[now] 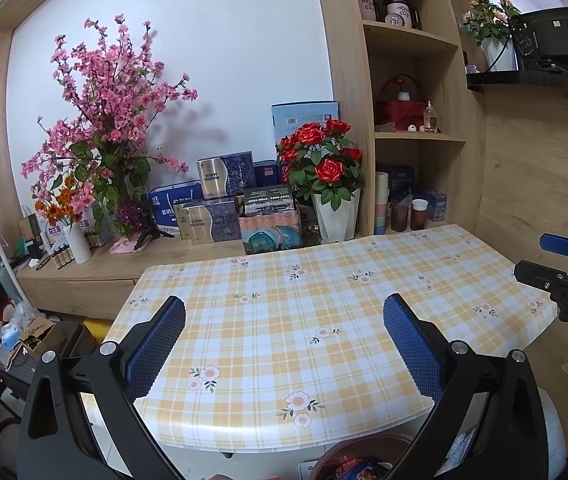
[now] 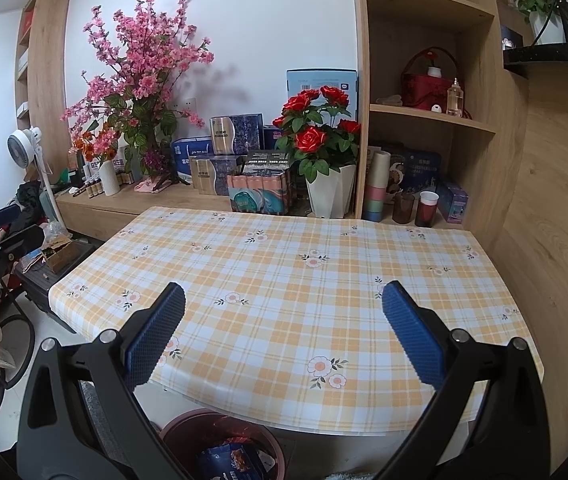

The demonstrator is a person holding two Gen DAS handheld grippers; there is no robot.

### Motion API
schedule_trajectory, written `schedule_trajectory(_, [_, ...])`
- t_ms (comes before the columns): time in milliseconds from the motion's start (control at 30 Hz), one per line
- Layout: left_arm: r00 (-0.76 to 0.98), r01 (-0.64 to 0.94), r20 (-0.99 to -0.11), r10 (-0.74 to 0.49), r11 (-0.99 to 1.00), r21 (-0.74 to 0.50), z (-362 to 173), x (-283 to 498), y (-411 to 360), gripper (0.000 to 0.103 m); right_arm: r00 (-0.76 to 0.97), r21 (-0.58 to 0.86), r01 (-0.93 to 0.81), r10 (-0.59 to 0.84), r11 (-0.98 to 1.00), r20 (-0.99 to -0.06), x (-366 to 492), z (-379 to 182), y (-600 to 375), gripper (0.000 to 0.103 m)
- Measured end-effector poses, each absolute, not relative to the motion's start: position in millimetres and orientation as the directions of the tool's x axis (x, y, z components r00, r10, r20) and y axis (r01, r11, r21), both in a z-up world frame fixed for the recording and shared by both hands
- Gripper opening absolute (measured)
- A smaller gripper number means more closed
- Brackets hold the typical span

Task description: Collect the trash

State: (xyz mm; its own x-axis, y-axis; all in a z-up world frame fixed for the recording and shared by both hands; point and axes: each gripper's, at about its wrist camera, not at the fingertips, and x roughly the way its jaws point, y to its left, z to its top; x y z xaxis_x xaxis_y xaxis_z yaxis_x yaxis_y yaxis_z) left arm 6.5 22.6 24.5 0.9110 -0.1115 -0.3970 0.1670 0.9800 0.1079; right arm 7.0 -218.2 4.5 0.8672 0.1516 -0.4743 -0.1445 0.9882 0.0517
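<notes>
Both my left gripper (image 1: 284, 340) and right gripper (image 2: 284, 336): spread, empty. Worktop (image 2: 284, 264): bare. Bin (image 2: 180, 432): holds wrappers (image 2: 232, 460). Collection looks complete.

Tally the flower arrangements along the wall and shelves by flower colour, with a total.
Pink blossom tree: 1
Red roses in a white pot: 1
Orange flowers in a white vase: 1
Peach-pink roses in a white pot, up on the right: 1
Small purple bunch under the pink blossom tree: 1
Total: 5
</notes>
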Motion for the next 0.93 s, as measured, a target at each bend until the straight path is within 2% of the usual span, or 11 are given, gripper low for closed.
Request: schedule_trajectory(933, [0.907, 0.129, -0.414, -0.074, 0.986, 0.106, 19.3, 11.0, 32.7, 0.097, 0.861, 0.05, -0.143, 0.149, 0.989, -0.486, 9.9, 0.9, -217.9, 0.097])
